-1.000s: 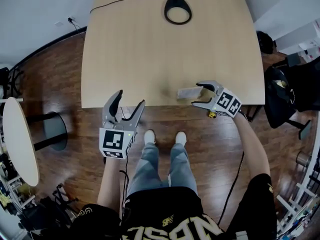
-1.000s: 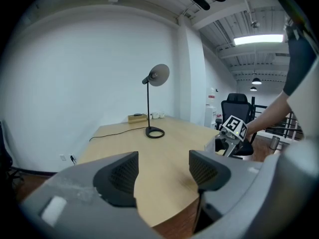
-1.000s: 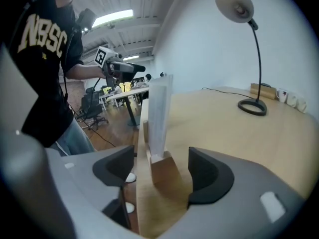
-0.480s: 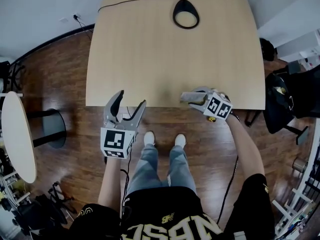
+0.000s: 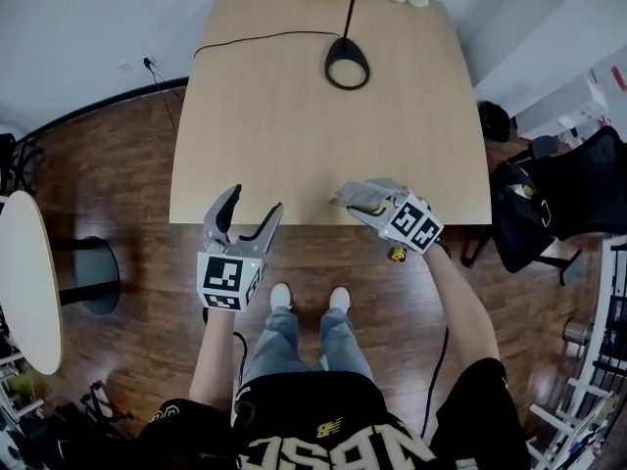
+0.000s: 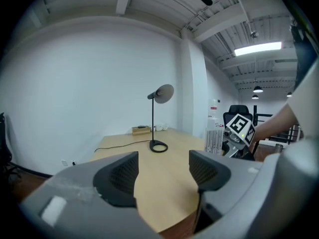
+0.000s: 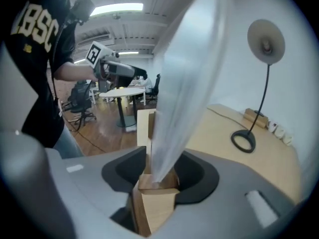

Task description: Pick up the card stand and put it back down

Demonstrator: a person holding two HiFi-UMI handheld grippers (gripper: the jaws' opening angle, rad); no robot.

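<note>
The card stand (image 7: pixel 154 183) is a small wooden block with a clear plastic sheet rising from its slot. My right gripper (image 7: pixel 157 176) is shut on the wooden block and holds it in the air above the near edge of the table (image 5: pixel 294 135). In the head view the card stand (image 5: pixel 361 196) shows at the tips of the right gripper (image 5: pixel 377 204), over the table's front right part. My left gripper (image 5: pixel 247 215) hangs open in front of the table's near edge, nothing between its jaws. The left gripper view shows the card stand (image 6: pixel 214 139) far off to the right.
A black desk lamp (image 5: pixel 347 65) with a ring base stands at the table's far side, its cable (image 5: pixel 255 39) running off to the left. A black office chair (image 5: pixel 549 199) stands to the right, a round white table (image 5: pixel 24 282) at the far left. Wooden floor (image 5: pixel 127 194) surrounds the table.
The right gripper's jaws closed on the card stand, which stood on the table between them, and lifted it off the table. The left gripper rose a little.
</note>
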